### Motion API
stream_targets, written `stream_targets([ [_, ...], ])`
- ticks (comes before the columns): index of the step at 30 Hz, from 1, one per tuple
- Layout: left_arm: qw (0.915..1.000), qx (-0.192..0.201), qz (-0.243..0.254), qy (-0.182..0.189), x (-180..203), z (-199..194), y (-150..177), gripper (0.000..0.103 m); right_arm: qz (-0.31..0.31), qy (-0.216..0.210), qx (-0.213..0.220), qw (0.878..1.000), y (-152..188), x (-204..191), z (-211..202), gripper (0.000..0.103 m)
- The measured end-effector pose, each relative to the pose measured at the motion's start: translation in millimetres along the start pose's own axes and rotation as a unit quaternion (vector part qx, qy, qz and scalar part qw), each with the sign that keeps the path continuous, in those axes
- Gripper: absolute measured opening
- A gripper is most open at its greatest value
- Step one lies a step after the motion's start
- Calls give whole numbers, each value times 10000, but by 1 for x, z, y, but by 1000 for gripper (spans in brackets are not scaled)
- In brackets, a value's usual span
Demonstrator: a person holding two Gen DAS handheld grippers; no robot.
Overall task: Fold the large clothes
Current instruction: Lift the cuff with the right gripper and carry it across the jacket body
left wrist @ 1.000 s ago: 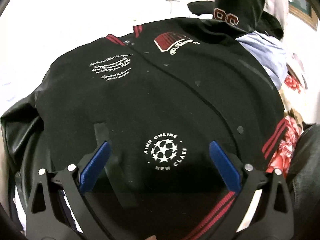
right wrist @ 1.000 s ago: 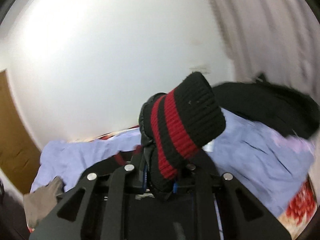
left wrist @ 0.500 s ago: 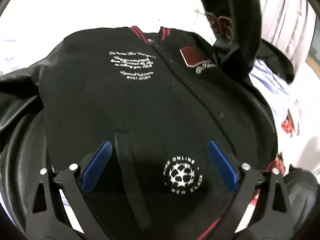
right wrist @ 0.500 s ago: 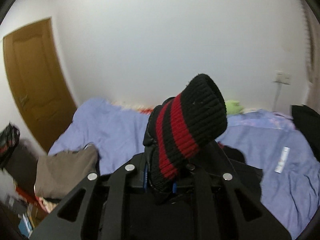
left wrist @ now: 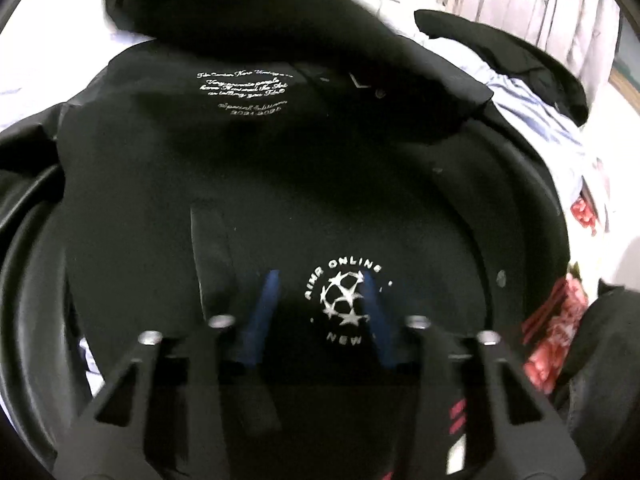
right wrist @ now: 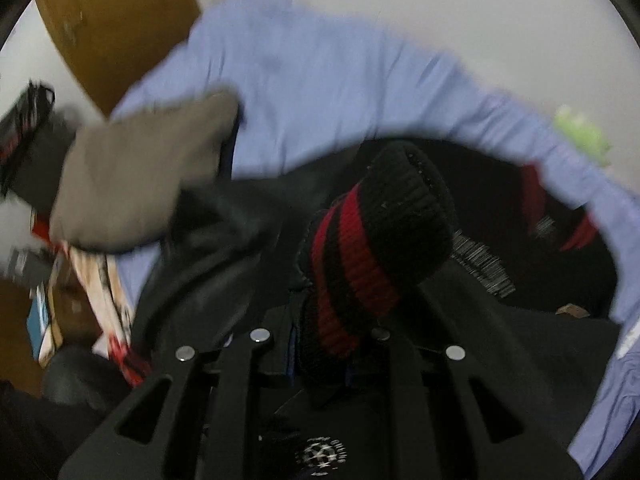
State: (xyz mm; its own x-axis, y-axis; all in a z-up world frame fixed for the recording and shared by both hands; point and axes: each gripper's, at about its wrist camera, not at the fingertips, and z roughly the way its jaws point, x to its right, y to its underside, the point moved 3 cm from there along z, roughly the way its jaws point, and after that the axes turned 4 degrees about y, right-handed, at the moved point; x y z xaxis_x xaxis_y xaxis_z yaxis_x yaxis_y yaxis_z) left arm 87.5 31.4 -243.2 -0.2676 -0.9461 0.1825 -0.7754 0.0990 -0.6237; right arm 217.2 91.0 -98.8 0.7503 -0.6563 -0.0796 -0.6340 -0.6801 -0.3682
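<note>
Left wrist view: the black jacket (left wrist: 280,184) lies flat on the bed; left gripper (left wrist: 320,312), jaws just narrowed around its star logo (left wrist: 344,300), grip unclear. Right wrist view: right gripper (right wrist: 320,344), clenched on the striped cuff (right wrist: 376,240), has swung the sleeve over the jacket's chest, starting the fold.

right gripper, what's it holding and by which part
The right gripper holds the black varsity jacket by its red-striped knit sleeve cuff, pinched near the cuff's base.

— What is up at eleven o'clock?
— A brown door (right wrist: 116,20), by a white wall (right wrist: 480,20).
— And in the middle?
— A blue sheet (right wrist: 320,80), with a grey cloth (right wrist: 140,176) at nine o'clock and something green (right wrist: 580,136) at two o'clock.
</note>
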Motion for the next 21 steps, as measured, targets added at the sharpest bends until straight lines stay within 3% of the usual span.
stream_targets([
  [4, 9998, 70, -174, -35, -7, -2, 4, 6, 982, -767, -234, 9919, 24, 15, 53, 17],
  [8, 9986, -86, -523, 29, -20, 6, 14, 4, 1269, -1010, -303, 9863, 40, 19, 79, 18],
  [13, 9985, -104, -538, 75, -24, 7, 14, 3, 1711, -1048, -338, 9791, 37, 29, 62, 23],
  [21, 9998, 17, -111, -158, -11, -12, -8, 3, 1116, -728, -643, 9890, 46, 20, 14, 30],
])
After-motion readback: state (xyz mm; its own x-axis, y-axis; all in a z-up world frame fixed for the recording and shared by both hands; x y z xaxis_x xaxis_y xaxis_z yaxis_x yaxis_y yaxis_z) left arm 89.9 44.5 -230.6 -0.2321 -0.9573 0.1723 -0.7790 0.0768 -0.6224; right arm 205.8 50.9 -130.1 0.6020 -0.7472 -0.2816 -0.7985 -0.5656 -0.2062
